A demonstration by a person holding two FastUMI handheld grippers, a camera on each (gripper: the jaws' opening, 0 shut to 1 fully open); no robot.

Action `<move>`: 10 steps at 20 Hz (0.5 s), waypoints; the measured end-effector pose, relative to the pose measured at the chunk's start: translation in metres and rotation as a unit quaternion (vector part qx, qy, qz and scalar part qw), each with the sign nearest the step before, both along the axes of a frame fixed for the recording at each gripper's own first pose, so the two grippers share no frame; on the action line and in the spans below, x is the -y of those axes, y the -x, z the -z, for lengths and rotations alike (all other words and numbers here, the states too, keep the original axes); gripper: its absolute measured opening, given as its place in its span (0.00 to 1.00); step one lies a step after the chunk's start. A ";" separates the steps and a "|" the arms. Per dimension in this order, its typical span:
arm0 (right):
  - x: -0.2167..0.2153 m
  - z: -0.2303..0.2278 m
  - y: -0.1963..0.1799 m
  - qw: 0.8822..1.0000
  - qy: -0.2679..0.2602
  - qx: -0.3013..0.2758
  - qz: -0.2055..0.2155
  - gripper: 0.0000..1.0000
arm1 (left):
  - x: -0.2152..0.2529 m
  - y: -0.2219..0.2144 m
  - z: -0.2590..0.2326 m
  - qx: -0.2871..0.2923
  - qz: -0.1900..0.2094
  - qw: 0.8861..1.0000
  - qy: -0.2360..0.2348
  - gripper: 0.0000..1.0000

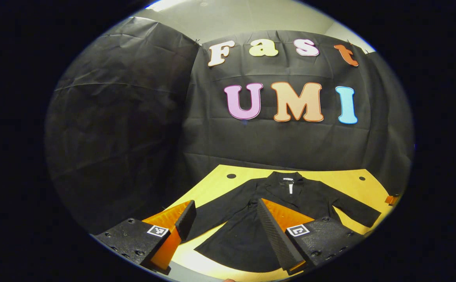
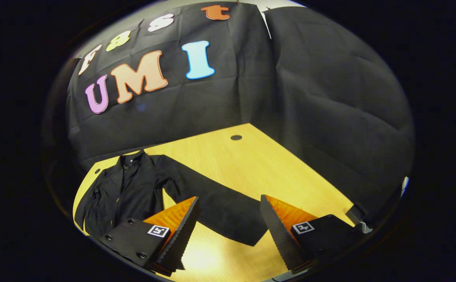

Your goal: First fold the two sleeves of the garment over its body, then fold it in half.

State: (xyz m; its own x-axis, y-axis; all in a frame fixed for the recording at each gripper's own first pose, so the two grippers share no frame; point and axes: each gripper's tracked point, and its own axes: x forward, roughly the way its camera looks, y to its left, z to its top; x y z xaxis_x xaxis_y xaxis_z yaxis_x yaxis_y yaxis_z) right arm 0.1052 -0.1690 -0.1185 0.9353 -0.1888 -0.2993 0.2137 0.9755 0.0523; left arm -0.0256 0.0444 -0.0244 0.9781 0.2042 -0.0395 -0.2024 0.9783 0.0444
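The black shirt (image 1: pixel 286 203) lies spread flat on the yellow surface (image 2: pixel 251 164), sleeves out and unfolded, while the left hand-held gripper (image 1: pixel 224 231) and right hand-held gripper (image 2: pixel 228 231) hover wide apart, empty, seemingly lining up for the sleeves.

Dim booth, lit from above. Glare pools on the yellow table (image 2: pixel 251 164) toward six o'clock in both views. Fisheye bending curves the edges; focus is sharp.

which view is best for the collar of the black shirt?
Left gripper view: the collar faces the camera near centre, with its white tag visible. In the right gripper view the collar sits far left, small and dark against the shirt, hard to make out.
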 end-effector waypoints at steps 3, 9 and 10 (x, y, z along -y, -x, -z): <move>0.010 0.027 -0.014 0.999 -0.011 -0.040 -0.005 0.98 | 0.004 0.002 0.010 -0.014 -0.001 1.000 0.000 0.93; 0.033 0.069 -0.037 0.994 -0.004 -0.107 -0.005 0.98 | 0.002 -0.001 0.011 -0.019 -0.010 1.000 -0.008 0.93; 0.036 0.073 -0.040 0.993 0.002 -0.115 -0.005 0.98 | 0.000 -0.002 0.010 -0.018 -0.013 1.000 -0.010 0.93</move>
State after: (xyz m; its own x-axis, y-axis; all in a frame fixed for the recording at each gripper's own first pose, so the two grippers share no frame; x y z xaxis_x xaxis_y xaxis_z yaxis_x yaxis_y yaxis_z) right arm 0.1455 -0.2054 -0.1918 0.8439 -0.1806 -0.5053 0.2093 0.9779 0.0000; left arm -0.0239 0.0444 -0.0348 0.9705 0.2308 -0.0702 -0.2259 0.9716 0.0708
